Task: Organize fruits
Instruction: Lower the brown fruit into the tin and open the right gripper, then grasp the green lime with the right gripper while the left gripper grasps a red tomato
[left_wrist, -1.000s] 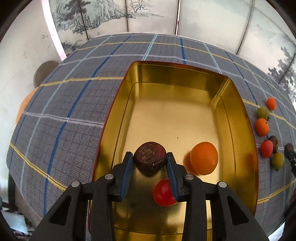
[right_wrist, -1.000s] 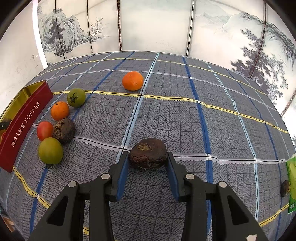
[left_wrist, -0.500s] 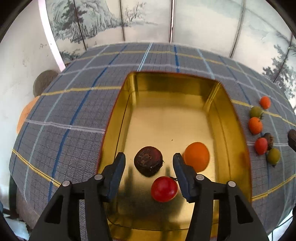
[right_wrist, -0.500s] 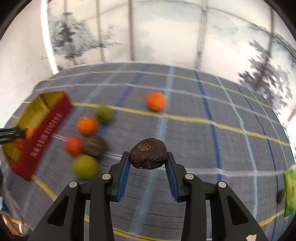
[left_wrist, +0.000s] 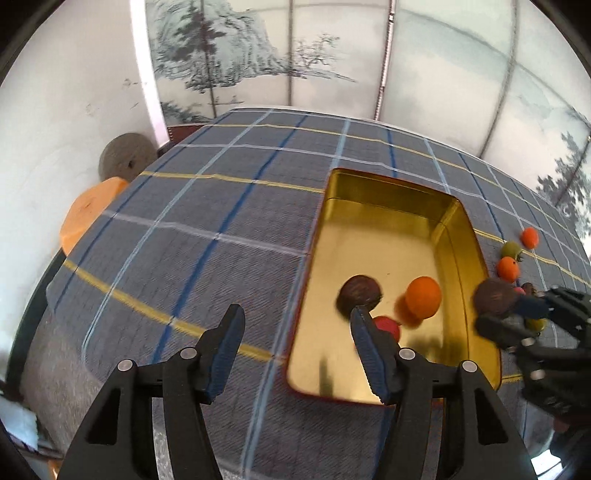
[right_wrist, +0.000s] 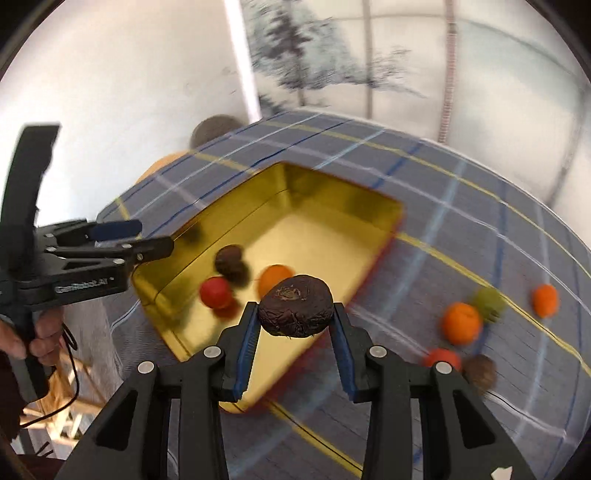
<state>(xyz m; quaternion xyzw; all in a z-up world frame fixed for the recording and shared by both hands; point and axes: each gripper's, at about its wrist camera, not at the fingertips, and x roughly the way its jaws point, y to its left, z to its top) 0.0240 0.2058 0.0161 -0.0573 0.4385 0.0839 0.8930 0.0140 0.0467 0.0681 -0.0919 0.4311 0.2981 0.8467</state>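
A gold tin (left_wrist: 391, 181) (right_wrist: 332, 184) stands on the plaid cloth. In it lie a dark brown fruit (left_wrist: 360, 295) (right_wrist: 229, 260), an orange (left_wrist: 424, 297) (right_wrist: 275, 277) and a red fruit (left_wrist: 388, 326) (right_wrist: 216, 291). My left gripper (left_wrist: 295, 332) (right_wrist: 147, 238) hangs over the tin's left rim; its jaws are opening with nothing between them. My right gripper (right_wrist: 294, 314) (left_wrist: 517, 314) is shut on a second wrinkled dark brown fruit (right_wrist: 295, 299) (left_wrist: 495, 297), held above the tin's right rim.
Loose fruits lie on the cloth right of the tin: an orange (right_wrist: 461, 321), a green one (right_wrist: 489, 301), a small orange (right_wrist: 545, 299), a red one (right_wrist: 441, 358) and a brown one (right_wrist: 480, 369). An orange round seat (left_wrist: 92, 210) sits beyond the table's left edge.
The left gripper let go of the dark fruit in the tin, opened and drew back up and to the left. The right gripper carried its dark fruit from the open cloth to the tin.
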